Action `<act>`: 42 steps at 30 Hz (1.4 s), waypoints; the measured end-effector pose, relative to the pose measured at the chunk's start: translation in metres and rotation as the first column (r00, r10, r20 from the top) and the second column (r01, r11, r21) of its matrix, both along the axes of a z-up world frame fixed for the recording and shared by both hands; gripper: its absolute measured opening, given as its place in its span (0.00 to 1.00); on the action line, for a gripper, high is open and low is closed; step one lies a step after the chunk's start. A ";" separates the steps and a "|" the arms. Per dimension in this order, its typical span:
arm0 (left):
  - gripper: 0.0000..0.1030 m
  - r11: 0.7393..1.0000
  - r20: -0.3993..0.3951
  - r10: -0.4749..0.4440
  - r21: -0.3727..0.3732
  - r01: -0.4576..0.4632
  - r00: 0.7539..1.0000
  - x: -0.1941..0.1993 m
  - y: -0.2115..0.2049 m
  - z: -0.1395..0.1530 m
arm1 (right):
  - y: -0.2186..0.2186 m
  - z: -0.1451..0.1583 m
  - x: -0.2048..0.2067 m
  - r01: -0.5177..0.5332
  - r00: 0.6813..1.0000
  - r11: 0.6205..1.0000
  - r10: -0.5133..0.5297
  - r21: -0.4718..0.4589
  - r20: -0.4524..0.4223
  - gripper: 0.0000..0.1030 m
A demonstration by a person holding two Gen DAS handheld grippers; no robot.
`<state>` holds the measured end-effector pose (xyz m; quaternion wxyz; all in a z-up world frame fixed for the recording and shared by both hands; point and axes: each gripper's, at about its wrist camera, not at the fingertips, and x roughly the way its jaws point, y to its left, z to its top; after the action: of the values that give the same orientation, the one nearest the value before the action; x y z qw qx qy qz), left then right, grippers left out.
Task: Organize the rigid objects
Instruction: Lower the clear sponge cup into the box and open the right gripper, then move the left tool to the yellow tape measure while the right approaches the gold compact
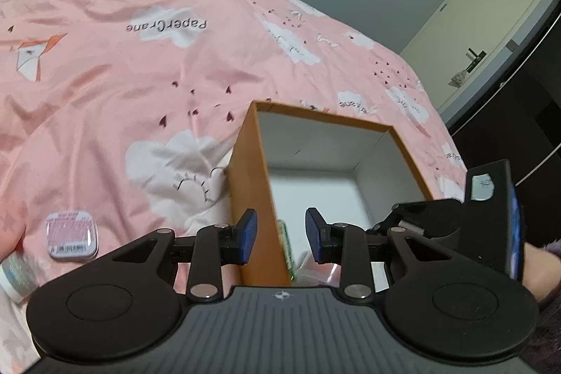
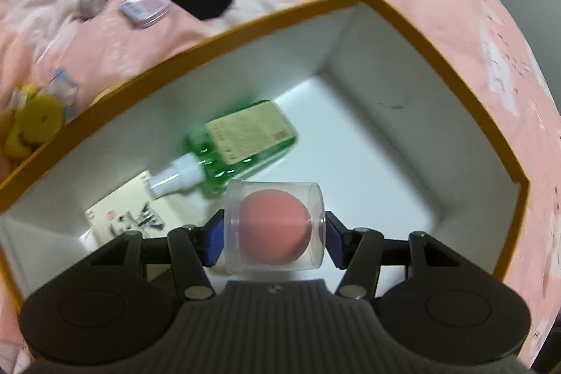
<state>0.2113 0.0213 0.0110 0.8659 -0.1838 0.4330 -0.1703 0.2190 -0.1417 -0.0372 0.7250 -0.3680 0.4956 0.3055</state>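
Pink bedding lies under our work: left gripper (image 1: 280, 235), empty and barely parted, waits near the tin (image 1: 72, 235), while right gripper (image 2: 273, 233) pinches the jar (image 2: 273, 226) over the box (image 2: 455, 86) (lower it beside the bottle (image 2: 242, 149), we judge).

spray bottle (image 2: 242, 142) in box (image 2: 403, 34), on bedspread (image 1: 140, 58)

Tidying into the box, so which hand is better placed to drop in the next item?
Right. Its tool already grips the clear capsule with the pink ball over the orange box; the left tool is empty.
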 end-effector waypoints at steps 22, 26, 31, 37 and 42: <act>0.47 1.000 0.002 0.030 -0.005 -0.030 1.000 -0.046 0.028 0.013 | 0.012 0.057 -0.038 0.042 0.990 0.984 -0.064 0.174 0.123 0.73; 0.51 0.998 0.008 0.050 0.026 -0.050 0.999 -0.060 0.042 0.019 | 0.023 0.074 -0.057 0.039 0.988 0.961 -0.078 0.273 0.133 0.73; 0.52 0.995 -0.011 0.062 0.077 -0.061 0.998 -0.078 0.058 0.019 | 0.044 0.083 -0.078 0.001 0.990 0.932 -0.051 0.362 0.129 0.73; 0.52 0.990 -0.107 0.100 0.110 -0.089 0.989 -0.102 0.074 -0.007 | 0.075 0.071 -0.111 -0.050 0.988 0.920 -0.011 0.389 0.153 0.72; 0.52 0.991 -0.182 0.098 0.108 -0.079 0.978 -0.118 0.084 -0.037 | 0.093 0.050 -0.126 -0.090 0.988 0.928 0.036 0.360 0.153 0.66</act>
<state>0.0933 0.1049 -0.0258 0.8363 -0.1744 0.5116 -0.0917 0.0927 -0.0484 0.0125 0.8045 -0.2633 0.3642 0.3884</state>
